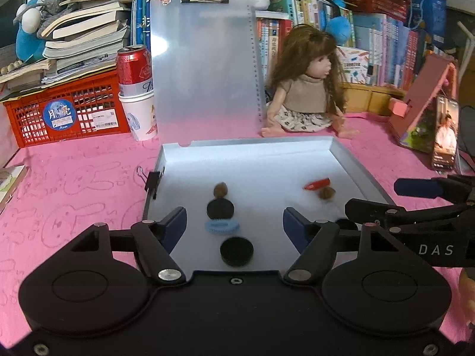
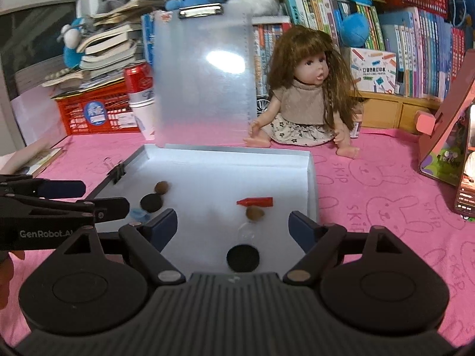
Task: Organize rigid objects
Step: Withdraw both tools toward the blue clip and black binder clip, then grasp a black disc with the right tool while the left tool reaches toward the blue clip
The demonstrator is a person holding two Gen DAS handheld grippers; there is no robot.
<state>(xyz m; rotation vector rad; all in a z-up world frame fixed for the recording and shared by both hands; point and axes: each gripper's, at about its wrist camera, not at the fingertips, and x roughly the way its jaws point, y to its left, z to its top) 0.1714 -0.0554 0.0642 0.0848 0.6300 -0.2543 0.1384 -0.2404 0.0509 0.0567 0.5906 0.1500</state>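
Observation:
An open grey case (image 1: 356, 166) (image 2: 311, 178) lies on the pink cloth, its translucent lid (image 1: 204, 68) (image 2: 204, 83) standing upright. Inside lie black caps (image 1: 236, 251) (image 1: 220, 209) (image 2: 242, 258) (image 2: 151, 202), a blue ring (image 1: 221, 226), two brown nuts (image 1: 221, 190) (image 1: 327, 192) (image 2: 254, 213) (image 2: 162, 187) and a red piece (image 1: 317, 184) (image 2: 256, 201). My left gripper (image 1: 234, 225) is open and empty over the case's near left part. My right gripper (image 2: 233, 228) is open and empty over the near right part; it also shows at right in the left wrist view (image 1: 394, 195).
A binder clip (image 1: 153, 179) (image 2: 117, 172) sits on the case's left wall. A doll (image 1: 308, 89) (image 2: 305, 98) sits behind the case. A red can in a paper cup (image 1: 136, 95), a red crate (image 1: 68, 112), books and a pink cardboard house (image 1: 424, 106) (image 2: 448, 136) surround the cloth.

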